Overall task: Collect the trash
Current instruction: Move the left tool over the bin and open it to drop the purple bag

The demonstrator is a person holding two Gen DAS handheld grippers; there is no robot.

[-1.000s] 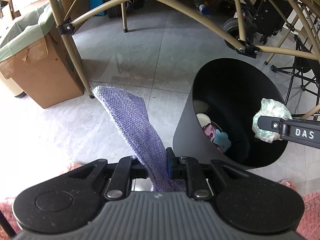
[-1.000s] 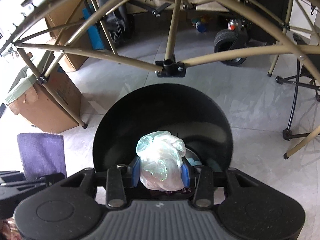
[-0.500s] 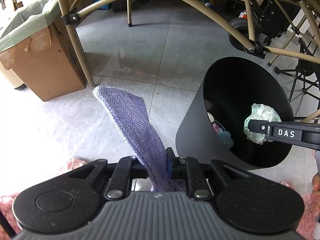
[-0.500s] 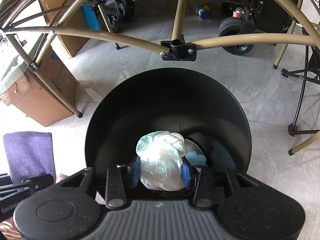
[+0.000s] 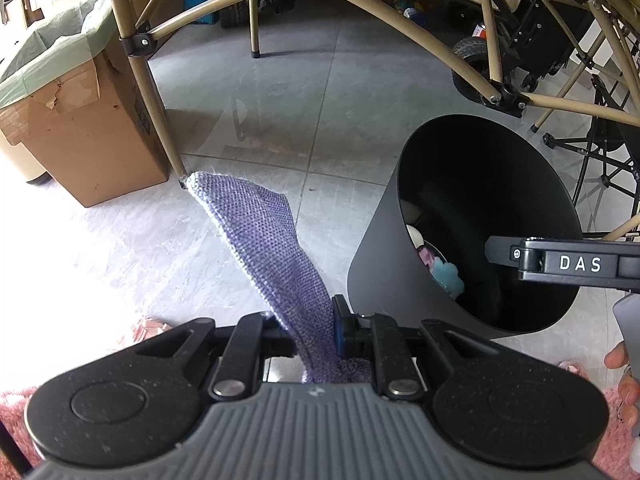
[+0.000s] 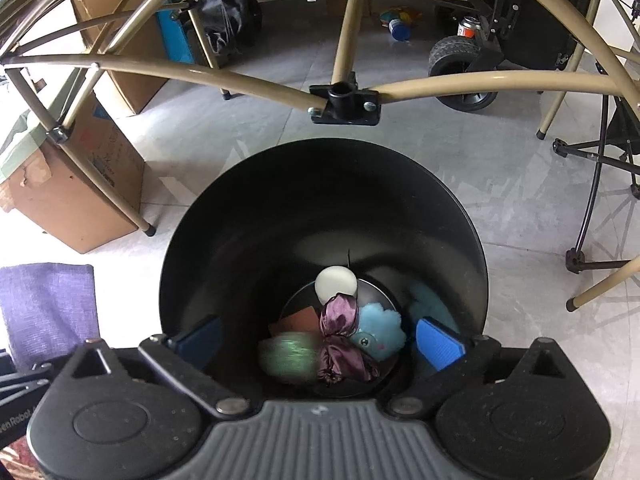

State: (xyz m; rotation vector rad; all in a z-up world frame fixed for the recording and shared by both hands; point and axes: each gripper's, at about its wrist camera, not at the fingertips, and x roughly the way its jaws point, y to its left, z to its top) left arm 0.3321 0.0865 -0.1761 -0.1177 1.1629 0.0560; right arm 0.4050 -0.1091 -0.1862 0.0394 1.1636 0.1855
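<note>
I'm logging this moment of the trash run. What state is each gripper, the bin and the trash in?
left gripper: shut on the purple cloth.
right gripper: open, empty, over the bin.
black bin: upright, open-topped, partly filled.
plastic wad: blurred, inside the bin.
cardboard box: torn, lined with a green bag.

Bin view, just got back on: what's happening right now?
The right gripper hangs open over the black bin, nothing between its pads. A blurred greenish plastic wad sits in the bin's bottom beside a purple wrapper, a blue fluffy piece and a white disc. The left gripper is shut on a purple cloth, held beside the bin, not yet over it.
</note>
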